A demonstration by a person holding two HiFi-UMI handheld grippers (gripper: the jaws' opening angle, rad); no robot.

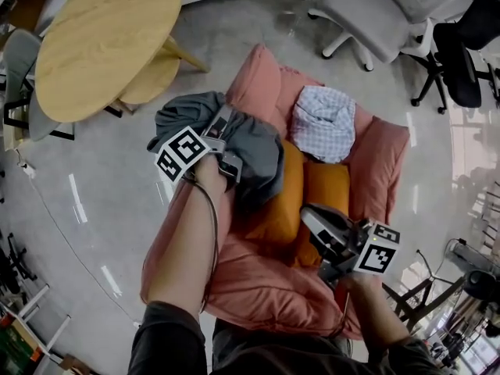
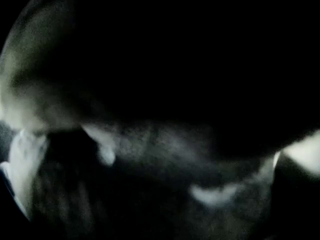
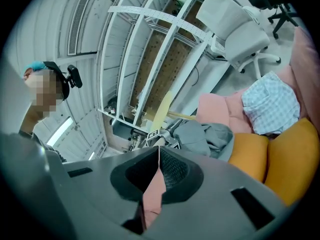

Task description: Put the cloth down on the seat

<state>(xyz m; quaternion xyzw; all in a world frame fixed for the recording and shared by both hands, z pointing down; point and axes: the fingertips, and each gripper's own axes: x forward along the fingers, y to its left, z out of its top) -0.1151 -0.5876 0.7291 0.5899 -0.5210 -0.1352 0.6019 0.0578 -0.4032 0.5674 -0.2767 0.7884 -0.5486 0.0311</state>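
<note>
A grey cloth (image 1: 258,151) lies bunched over the left arm of the pink seat (image 1: 266,287) and onto an orange cushion (image 1: 285,201). My left gripper (image 1: 228,148) is buried in this cloth, its jaws hidden by the folds. The left gripper view is almost black, with only dim folds of the cloth (image 2: 165,149) right against the lens. My right gripper (image 1: 311,221) hovers over the seat's front right, shut, with nothing in it. In the right gripper view its tips (image 3: 159,151) meet, and the grey cloth (image 3: 202,136) shows beyond them.
A checked cloth (image 1: 324,122) rests against the seat's back. A round wooden table (image 1: 101,37) stands at the far left, with a white office chair (image 1: 375,10) and a black chair (image 1: 465,45) behind. In the right gripper view a person (image 3: 45,89) stands at the left beside white shelving (image 3: 150,59).
</note>
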